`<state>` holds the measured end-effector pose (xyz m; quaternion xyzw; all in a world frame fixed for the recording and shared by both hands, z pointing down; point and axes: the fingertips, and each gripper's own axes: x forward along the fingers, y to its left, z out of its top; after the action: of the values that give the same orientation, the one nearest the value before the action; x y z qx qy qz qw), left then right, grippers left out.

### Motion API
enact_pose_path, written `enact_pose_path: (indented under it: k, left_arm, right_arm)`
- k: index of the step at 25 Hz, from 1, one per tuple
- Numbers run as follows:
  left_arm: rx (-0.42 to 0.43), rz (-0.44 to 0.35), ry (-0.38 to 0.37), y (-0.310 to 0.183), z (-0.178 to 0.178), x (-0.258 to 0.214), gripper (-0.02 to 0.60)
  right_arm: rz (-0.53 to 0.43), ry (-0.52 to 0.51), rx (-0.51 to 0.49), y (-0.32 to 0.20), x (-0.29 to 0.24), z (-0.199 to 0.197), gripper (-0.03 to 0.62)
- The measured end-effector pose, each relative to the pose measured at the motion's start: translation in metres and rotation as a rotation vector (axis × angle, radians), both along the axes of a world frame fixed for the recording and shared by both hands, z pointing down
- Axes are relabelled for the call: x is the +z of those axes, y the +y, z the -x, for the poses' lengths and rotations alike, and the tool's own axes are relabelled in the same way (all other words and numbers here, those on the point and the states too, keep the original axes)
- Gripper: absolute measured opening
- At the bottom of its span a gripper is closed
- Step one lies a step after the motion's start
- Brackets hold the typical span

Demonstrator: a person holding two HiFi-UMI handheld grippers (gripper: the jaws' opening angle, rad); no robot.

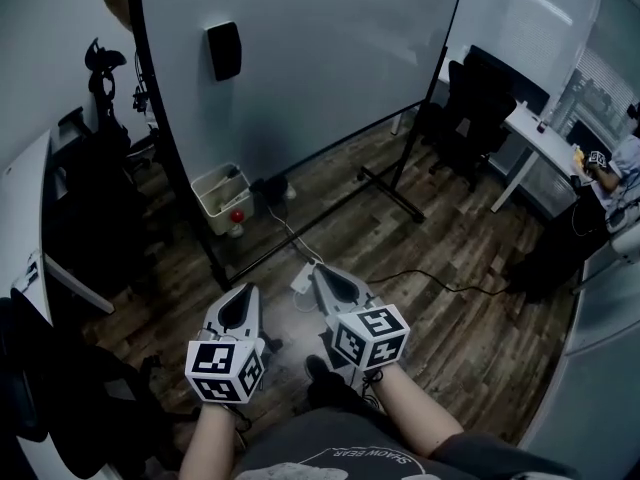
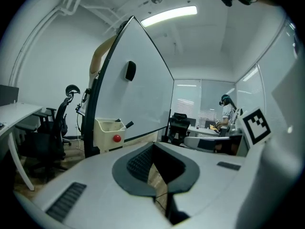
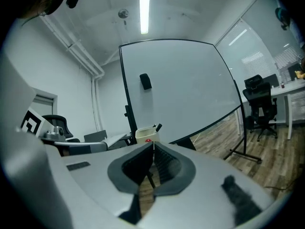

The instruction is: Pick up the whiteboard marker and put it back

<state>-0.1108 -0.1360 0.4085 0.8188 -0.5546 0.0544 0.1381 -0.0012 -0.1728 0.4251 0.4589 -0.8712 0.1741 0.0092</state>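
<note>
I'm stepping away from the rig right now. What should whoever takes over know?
Left gripper: jaws shut, empty.
Right gripper: jaws shut, empty.
Both point toward the whiteboard, well short of it.
The marker sticks out of the pale box at the board's lower left edge.
Done: nothing visible; the marker is untouched.
Left: approach, grasp the marker, lift it, put it back.

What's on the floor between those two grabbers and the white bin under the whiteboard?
In the head view, mostly bare wooden floor, crossed by the whiteboard stand's black bottom rail and a white cable.
</note>
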Motion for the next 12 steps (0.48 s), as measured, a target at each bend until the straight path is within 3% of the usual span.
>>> enact_pose_path:
  k: [12]
  left_arm:
    - [-0.127, 0.009, -0.019, -0.095, 0.007, -0.004, 0.014]
  right_arm:
    - [0.007, -0.038, -0.106, -0.107, -0.007, 0.005, 0.024]
